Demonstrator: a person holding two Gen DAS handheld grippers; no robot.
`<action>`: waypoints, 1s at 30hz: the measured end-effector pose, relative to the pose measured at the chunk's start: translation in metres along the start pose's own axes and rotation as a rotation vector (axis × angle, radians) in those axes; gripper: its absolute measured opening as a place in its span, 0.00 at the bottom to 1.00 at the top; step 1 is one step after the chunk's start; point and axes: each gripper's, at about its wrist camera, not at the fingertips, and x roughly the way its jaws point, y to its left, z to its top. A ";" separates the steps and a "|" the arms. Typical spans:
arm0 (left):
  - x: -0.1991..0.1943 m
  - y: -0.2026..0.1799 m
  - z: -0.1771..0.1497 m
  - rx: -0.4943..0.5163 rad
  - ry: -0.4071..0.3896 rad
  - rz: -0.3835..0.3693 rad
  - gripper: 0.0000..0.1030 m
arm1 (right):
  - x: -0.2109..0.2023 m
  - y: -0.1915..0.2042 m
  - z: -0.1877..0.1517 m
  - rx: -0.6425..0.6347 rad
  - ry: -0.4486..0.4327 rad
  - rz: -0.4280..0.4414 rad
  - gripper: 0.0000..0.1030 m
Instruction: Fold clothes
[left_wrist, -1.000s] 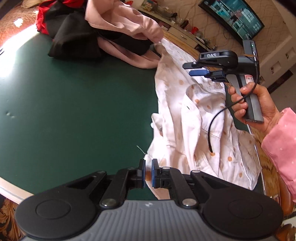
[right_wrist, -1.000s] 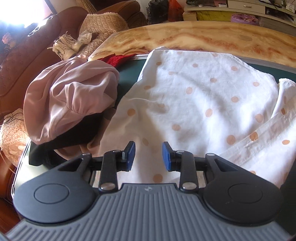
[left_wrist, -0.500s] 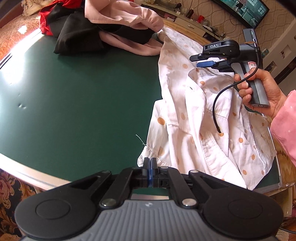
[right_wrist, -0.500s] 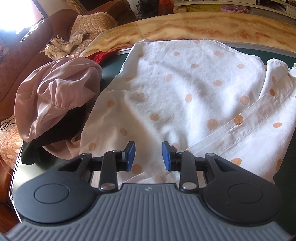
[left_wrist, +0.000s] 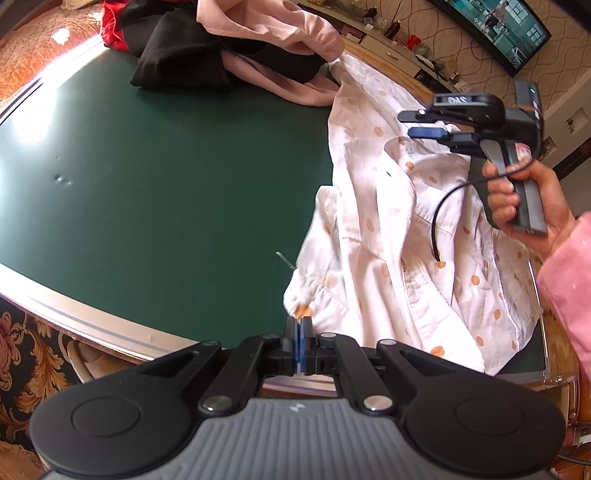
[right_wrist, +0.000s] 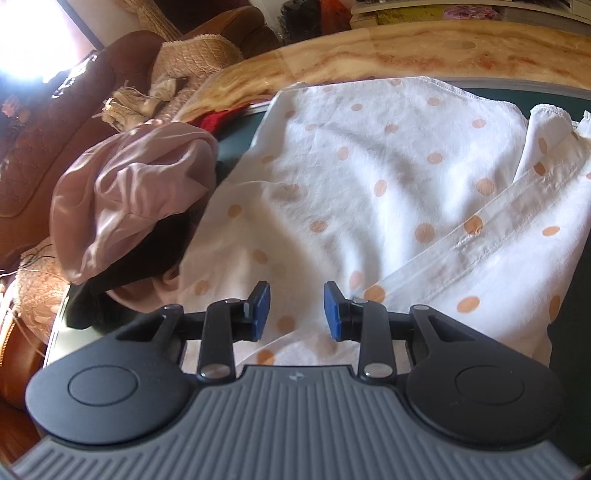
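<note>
Since a second ago, left gripper (left_wrist: 298, 334) has clamped the soft, light white polka-dot cotton shirt (left_wrist: 399, 236) at its 7 o'clock cuff; right gripper (right_wrist: 295, 310) hovers, spread apart.

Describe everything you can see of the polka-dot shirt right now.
The polka-dot shirt is white, thin woven cotton by the look, with orange dots, a collar and a stitched placket. It lies rumpled and unfolded on the green table, its far end touching the pink garment. The left gripper is shut on a cuff or hem corner at its near edge. The right gripper hovers open above the shirt's middle, not gripping it.
</note>
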 end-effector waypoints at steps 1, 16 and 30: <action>-0.004 0.000 0.003 0.006 -0.025 -0.023 0.01 | -0.007 0.004 -0.011 -0.017 0.010 0.024 0.36; 0.028 -0.017 0.011 0.103 0.030 -0.067 0.04 | -0.063 0.044 -0.130 -0.094 0.133 0.178 0.49; 0.026 0.001 0.013 0.024 0.023 -0.101 0.04 | -0.082 0.084 -0.171 -0.122 0.059 0.160 0.12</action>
